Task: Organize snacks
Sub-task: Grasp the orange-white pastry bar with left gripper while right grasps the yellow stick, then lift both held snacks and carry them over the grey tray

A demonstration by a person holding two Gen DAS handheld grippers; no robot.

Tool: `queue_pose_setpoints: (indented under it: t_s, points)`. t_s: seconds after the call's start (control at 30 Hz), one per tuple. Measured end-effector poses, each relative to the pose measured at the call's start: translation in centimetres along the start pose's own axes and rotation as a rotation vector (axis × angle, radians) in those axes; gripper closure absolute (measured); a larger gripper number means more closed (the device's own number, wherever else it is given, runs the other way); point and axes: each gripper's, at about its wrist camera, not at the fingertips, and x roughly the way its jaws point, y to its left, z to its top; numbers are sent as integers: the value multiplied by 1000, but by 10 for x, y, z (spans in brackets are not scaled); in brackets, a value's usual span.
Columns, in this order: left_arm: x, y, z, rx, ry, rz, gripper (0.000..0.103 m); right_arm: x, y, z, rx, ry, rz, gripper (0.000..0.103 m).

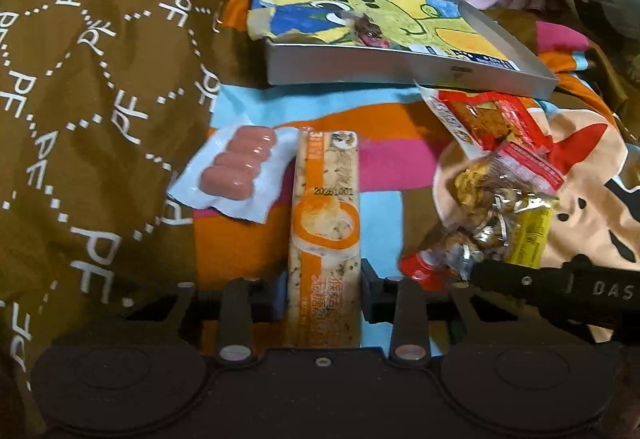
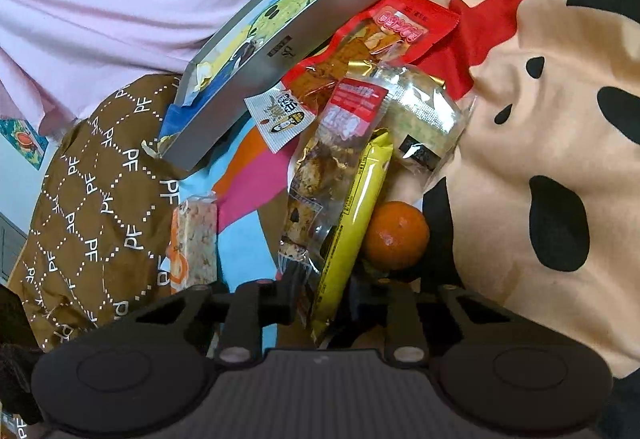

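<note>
My left gripper point(image 1: 324, 291) is shut on the near end of a long orange-and-white snack bar point(image 1: 326, 207), which lies lengthwise on the striped bedspread. That bar also shows at the left of the right wrist view point(image 2: 196, 235). A pack of pink sausages point(image 1: 236, 167) lies just left of it. My right gripper point(image 2: 324, 297) is shut on the lower end of a yellow snack bar point(image 2: 356, 207) in a pile of snacks. A clear cookie packet point(image 2: 312, 175) lies against its left finger. One right finger point(image 1: 520, 279) reaches into the pile in the left wrist view.
A shallow grey box point(image 1: 400, 73) with a cartoon picture inside lies beyond the snacks. The pile also holds a red packet point(image 2: 384, 31), a clear-wrapped rice cake point(image 2: 428, 115), a white sachet point(image 2: 280, 119) and a mandarin point(image 2: 396, 235). A brown quilt point(image 1: 100, 99) rises at the left.
</note>
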Motion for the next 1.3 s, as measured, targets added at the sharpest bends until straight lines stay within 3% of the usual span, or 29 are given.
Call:
queue_pose_setpoints:
  t_s: [0.17,0.57,0.7,1.0,1.3]
  points:
    - [-3,-8,-1,-81,36,-37,67,-7,-3,1,21,-10,-6,88]
    - [-20,-32,-5,-136,28,-72,68,-42,8,-11,-93,-54,-79,91]
    - [-22,-42,-9,-142,60,-81,68,-52,3,-13,-66,-43,-86,91]
    - [-31,-46,-16,-266,93,-121,68,-80,-5,-14,-24,-71,-66,92]
    - [-47,-55,-18,-375,45,-256,68,-97,-1,-5,-36,-139,-19,92]
